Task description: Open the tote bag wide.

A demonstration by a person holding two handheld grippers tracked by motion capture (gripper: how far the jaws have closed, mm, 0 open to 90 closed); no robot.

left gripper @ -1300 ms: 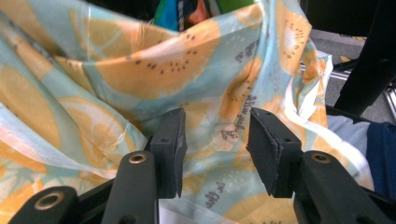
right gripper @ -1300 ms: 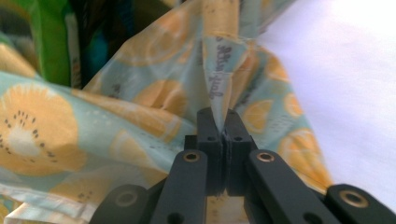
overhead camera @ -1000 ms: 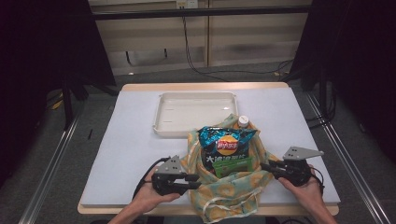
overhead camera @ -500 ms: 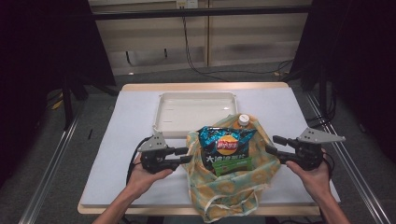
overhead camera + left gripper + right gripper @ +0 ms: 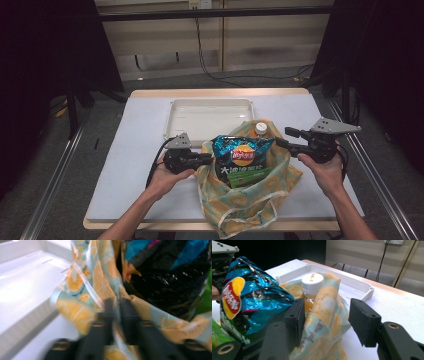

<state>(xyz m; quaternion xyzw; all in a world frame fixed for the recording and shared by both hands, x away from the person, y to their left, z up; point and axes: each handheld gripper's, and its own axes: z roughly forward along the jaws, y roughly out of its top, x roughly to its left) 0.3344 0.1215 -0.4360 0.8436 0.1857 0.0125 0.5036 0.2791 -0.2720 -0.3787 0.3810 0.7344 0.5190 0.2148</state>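
A dim room with dark curtains and a slatted wall frames your white table (image 5: pixel 125 165), and the work sits toward its near edge. The patterned bag (image 5: pixel 240 200) lies just at 6 o'clock of the white tray (image 5: pixel 210 117), its mouth gaping toward you, with a blue chip bag (image 5: pixel 242 152) standing in it, a green packet (image 5: pixel 250 177) below that and a white-capped bottle (image 5: pixel 260 129) poking out at 1 o'clock of the chips.

Your left gripper (image 5: pixel 115 312) is clenched on the bag's rim at 9 o'clock — in the left gripper view the fabric runs pinched between the two black jaws. Your right gripper (image 5: pixel 325 320) has just been opening; its jaws stand apart with a fold of the cloth (image 5: pixel 324 305) between them, one pad near the fabric, the other clear of it, so it holds nothing firmly.

You seem to be at the step of spreading the bag's mouth to get at the contents. Next, I'd judge, the right jaws need to close on that fold at 3 o'clock, so that both sides can be drawn apart evenly.

Mind the bottle — it stands right behind the fold and could be nipped or tipped. The chip bag crowds the inner jaw, and the tray's near wall lies close at 12 o'clock.
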